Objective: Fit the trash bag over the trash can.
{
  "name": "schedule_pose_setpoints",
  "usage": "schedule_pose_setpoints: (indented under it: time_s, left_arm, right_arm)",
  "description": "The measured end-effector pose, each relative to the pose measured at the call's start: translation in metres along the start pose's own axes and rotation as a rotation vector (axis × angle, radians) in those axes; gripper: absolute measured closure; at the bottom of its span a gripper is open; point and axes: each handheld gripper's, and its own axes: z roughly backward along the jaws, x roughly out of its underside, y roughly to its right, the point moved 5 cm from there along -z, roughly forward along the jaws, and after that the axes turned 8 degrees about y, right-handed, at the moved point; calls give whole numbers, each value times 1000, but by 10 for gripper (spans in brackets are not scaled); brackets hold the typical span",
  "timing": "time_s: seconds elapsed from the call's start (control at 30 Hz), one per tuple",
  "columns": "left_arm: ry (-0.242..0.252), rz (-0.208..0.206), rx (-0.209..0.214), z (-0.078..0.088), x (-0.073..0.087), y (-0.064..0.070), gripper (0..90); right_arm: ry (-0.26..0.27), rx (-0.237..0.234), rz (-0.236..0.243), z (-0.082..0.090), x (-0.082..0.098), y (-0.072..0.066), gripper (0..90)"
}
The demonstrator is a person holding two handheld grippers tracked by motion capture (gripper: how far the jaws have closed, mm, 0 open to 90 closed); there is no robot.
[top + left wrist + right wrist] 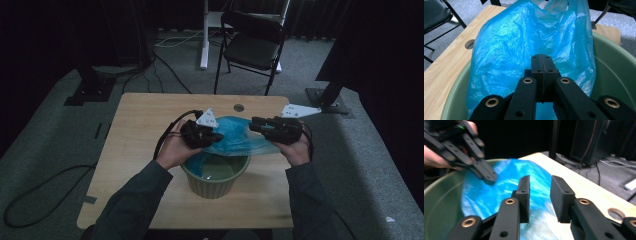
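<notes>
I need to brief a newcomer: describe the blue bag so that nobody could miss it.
Find the light wooden table; near its front edge stands a ribbed green bowl. The blue bag is thin crinkled plastic draped over the bowl's far rim, the only bright blue, see-through thing there.

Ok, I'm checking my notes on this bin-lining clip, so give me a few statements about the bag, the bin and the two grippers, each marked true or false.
1. The blue plastic bag hangs partly inside the green bin. True.
2. The left gripper has its jaws wide apart. False: they are pressed together, with the bag right behind them; whether film is pinched cannot be told.
3. The right gripper has a gap between its jaws. True.
4. The bin stands on the floor beside the table. False: it stands on the wooden table.
5. A red chair stands behind the table. False: the folding chair is black.
</notes>
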Motion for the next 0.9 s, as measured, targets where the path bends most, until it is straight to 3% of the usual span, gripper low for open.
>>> schedule_pose_setpoints:
  time_s: [0.1,0.33,0.43,0.47,0.5,0.53,0.57,0.6,0.63,0.67,0.9]
  left_arm:
    - [-4,-8,1,3,3,2,896]
    - [-6,-1,17,8,11,7,896]
    - [-8,-7,14,9,11,8,896]
    - [-6,-13,19,9,11,10,896]
    - [-6,-13,19,9,11,10,896]
    - [-4,-14,20,10,10,10,896]
    - [-4,-14,20,10,10,10,896]
    - [-1,-11,21,10,10,10,895]
    - [-1,-11,21,10,10,10,892]
    - [8,0,14,10,10,9,869]
    - [42,16,-24,15,2,2,667]
  right_arm:
    - [-7,8,4,-1,1,0,633]
    - [-69,-67,16,-16,7,-10,551]
    - [-89,-73,24,-21,8,-12,553]
    - [-107,-65,35,-26,9,-13,613]
    - [-107,-65,35,-26,9,-13,613]
    - [-117,-74,41,-30,9,-14,714]
    - [-117,-74,41,-30,9,-14,714]
    - [-120,-66,52,-32,10,-15,806]
    - [-120,-66,52,-32,10,-15,806]
    - [-119,-59,60,-34,10,-15,876]
    - [-108,-64,71,-32,9,-18,892]
